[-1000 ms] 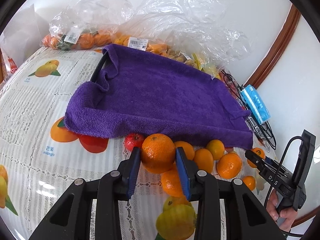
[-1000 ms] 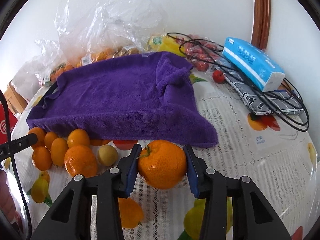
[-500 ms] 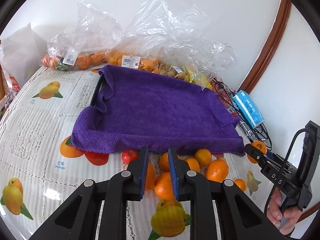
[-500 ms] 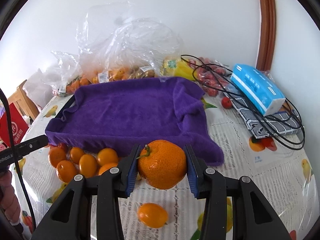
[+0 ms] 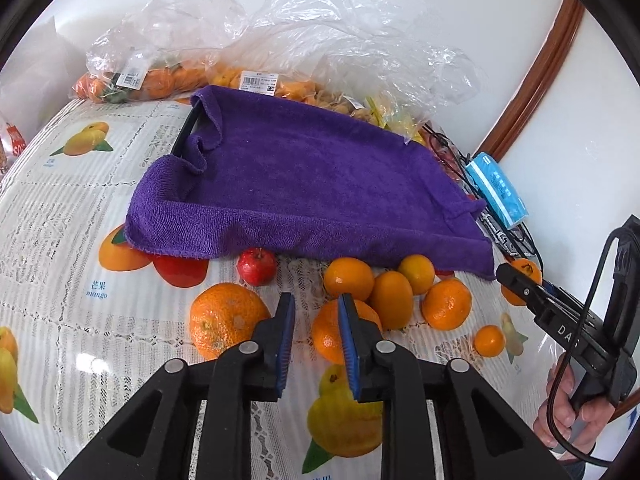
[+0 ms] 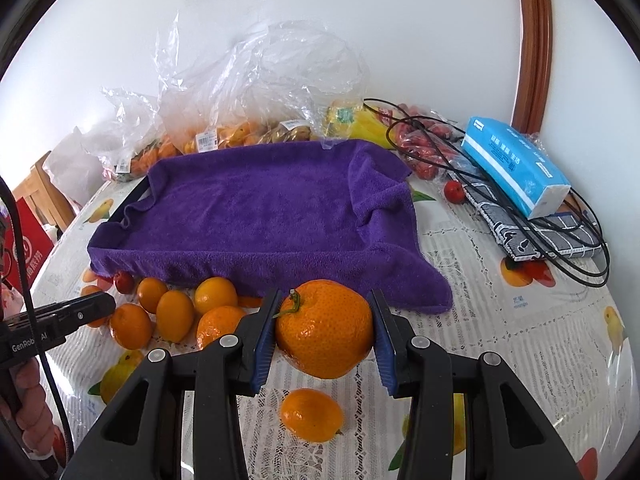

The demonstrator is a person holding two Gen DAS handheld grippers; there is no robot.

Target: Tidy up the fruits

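Already the right claw [image 6: 323, 332] grips a big orange [image 6: 324, 334] just in front of the purple towel [image 6: 260, 208], its likely landing spot straight ahead, while the left claw [image 5: 316, 320], nearly closed and empty, hovers over loose oranges [image 5: 390, 294] on the surface [image 5: 60, 200].

Black plastic grippers [image 5: 316, 312] with blue pads [image 6: 264, 340], silver screws and white lettering are seen; bare skin [image 5: 576, 412] is shown.
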